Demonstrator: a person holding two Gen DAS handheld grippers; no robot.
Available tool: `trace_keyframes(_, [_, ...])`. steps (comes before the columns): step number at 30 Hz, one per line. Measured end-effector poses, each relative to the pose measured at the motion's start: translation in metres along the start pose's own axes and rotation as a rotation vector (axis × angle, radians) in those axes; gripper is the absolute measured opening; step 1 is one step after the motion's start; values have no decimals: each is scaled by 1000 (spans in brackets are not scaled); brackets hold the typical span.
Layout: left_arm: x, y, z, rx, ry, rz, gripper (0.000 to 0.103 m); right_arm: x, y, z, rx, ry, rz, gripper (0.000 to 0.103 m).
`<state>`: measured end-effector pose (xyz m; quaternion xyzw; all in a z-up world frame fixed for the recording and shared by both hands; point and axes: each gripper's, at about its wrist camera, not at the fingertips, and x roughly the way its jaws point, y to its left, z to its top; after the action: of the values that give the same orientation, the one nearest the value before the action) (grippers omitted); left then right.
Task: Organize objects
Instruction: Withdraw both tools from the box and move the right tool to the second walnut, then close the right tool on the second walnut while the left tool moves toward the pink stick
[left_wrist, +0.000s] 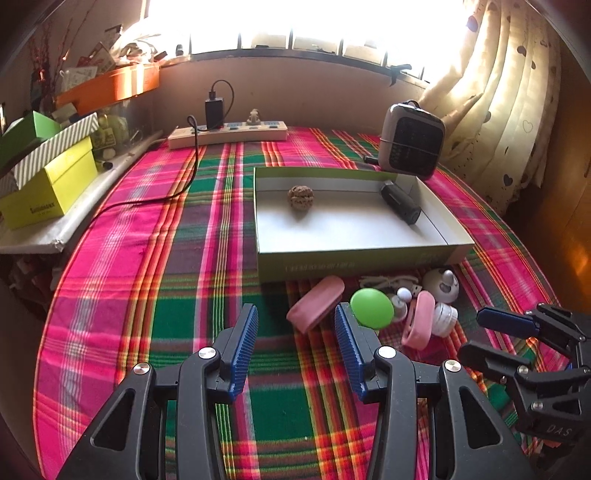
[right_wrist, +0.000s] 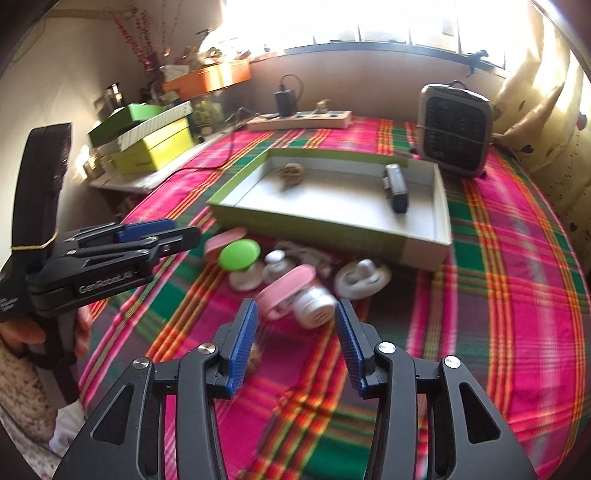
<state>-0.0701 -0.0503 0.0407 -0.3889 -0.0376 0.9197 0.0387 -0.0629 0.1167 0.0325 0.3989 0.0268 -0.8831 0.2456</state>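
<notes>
Both claws, left (left_wrist: 295, 325) and right (right_wrist: 295, 325), hang partly open and empty over the plaid tabletop (left_wrist: 147, 258) near the small clutter (left_wrist: 373, 308) (pink cases, green disc) beside the tray (left_wrist: 354, 254).

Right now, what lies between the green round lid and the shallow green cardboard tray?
In the left wrist view, a pink oval case and a tangled white cord lie on the cloth between the green round lid and the shallow green cardboard tray.

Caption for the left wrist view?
Open left gripper above plaid cloth, near a pink case and green disc; box holds a walnut.
</notes>
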Motion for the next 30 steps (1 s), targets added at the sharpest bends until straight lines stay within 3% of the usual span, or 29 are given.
trace_keyframes(12, [2,0,-17,-7,31,-22,42,11,22,-20,-35,42,63,49])
trace_keyframes(30, [14,4,-18,-13,56,-35,43,25,37,-31,-123,80,-28,49])
